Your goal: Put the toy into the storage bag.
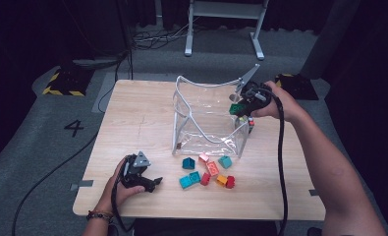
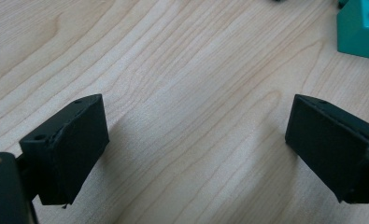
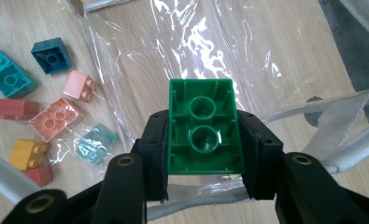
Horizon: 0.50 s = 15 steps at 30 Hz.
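Green brick (image 3: 204, 128), hollow underside toward camera, pinched on 2 long sides by right gripper (image 3: 205, 154) above clear bag (image 1: 206, 118). Judged light, rigid, slick plastic; flat sidewalls best gripped. Left gripper (image 2: 196, 144) spread wide, empty, over table (image 2: 173, 70).

Lab; floor hazard tape (image 1: 64, 91); cables (image 1: 154, 37)

Left of the jaws of the right gripper (image 3: 205, 140), loose bricks lie on the wooden table (image 3: 14, 18): a dark teal brick (image 3: 51, 55) farthest out, then a pink brick (image 3: 79, 85), a salmon brick (image 3: 56, 119), and a yellow brick (image 3: 29, 153) nearest. A white frame (image 1: 225, 14) stands on the floor well beyond them.
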Available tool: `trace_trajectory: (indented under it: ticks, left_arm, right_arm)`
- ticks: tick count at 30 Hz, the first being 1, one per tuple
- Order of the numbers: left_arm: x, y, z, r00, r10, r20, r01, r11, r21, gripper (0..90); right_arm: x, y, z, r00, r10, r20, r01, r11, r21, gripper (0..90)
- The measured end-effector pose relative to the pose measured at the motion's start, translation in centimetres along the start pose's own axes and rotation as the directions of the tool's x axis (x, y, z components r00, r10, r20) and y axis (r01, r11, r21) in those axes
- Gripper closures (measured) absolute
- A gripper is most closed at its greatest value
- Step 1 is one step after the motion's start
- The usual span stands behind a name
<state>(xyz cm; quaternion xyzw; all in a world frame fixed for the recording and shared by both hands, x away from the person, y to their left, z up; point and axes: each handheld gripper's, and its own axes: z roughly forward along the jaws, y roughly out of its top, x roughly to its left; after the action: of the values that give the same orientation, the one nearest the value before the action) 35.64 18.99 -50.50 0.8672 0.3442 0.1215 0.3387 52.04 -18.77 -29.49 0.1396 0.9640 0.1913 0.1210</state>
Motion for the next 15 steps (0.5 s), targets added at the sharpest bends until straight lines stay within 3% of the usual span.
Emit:
trace_trajectory:
  ticks: [11,15]
  left_arm:
    - [0.0,0.0,0.0,1.0,0.002,-0.003,-0.002,1.0,0.0,6.2]
    - [0.0,0.0,0.0,1.0,0.002,-0.003,-0.002,1.0,0.001,6.2]
  right_arm:
    - [-0.1,-0.7,-0.3,0.9994,0.034,-0.011,-0.035,0.996,-0.08,54.3]
    - [-0.1,-1.4,-1.2,0.9985,0.054,-0.014,-0.055,0.983,-0.174,51.7]
